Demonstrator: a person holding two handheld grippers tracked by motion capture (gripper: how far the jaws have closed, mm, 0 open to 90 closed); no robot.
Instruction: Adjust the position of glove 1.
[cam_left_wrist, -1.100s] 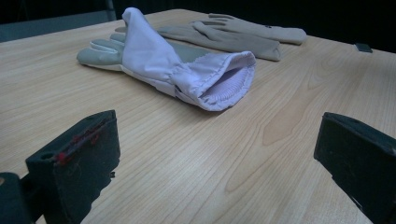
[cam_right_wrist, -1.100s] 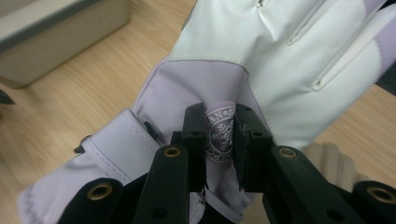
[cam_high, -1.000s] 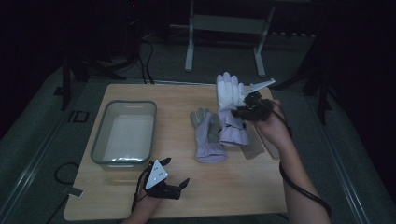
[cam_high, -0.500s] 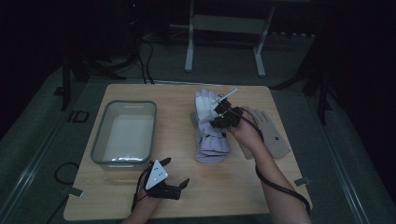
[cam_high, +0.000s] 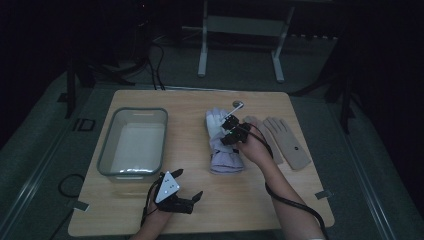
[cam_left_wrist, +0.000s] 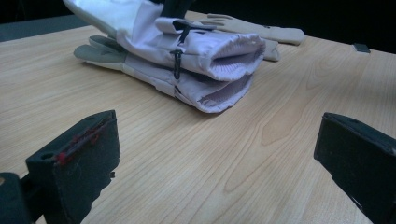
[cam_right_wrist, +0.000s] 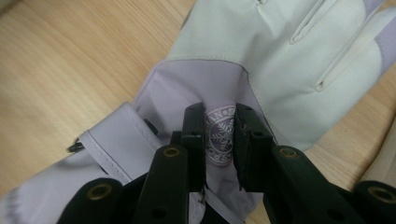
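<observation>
Two lilac-and-white winter gloves (cam_high: 223, 150) lie stacked mid-table, cuffs toward the front. My right gripper (cam_high: 229, 128) rests on the top glove and is shut on a pinched fold of its lilac fabric with a round snowflake logo (cam_right_wrist: 218, 136); the glove's white palm (cam_right_wrist: 285, 60) spreads beyond the jaws. Near the front edge, my left gripper (cam_high: 190, 184) sits low over the bare wood, open wide with nothing in it. Its view looks across the table (cam_left_wrist: 154, 154) at the open cuffs of the stacked gloves (cam_left_wrist: 196, 60).
A clear plastic bin (cam_high: 106, 150) stands at the table's left. Two beige gloves (cam_high: 289, 142) lie flat to the right of the stack, also seen far off as beige gloves (cam_left_wrist: 261, 31). Tape bits (cam_high: 323, 195) mark the front corners. A metal stand (cam_high: 240, 30) is behind the table.
My right gripper carried the white-palmed glove leftward and down onto the other lilac glove, uncovering the beige gloves. The left gripper stayed put.
</observation>
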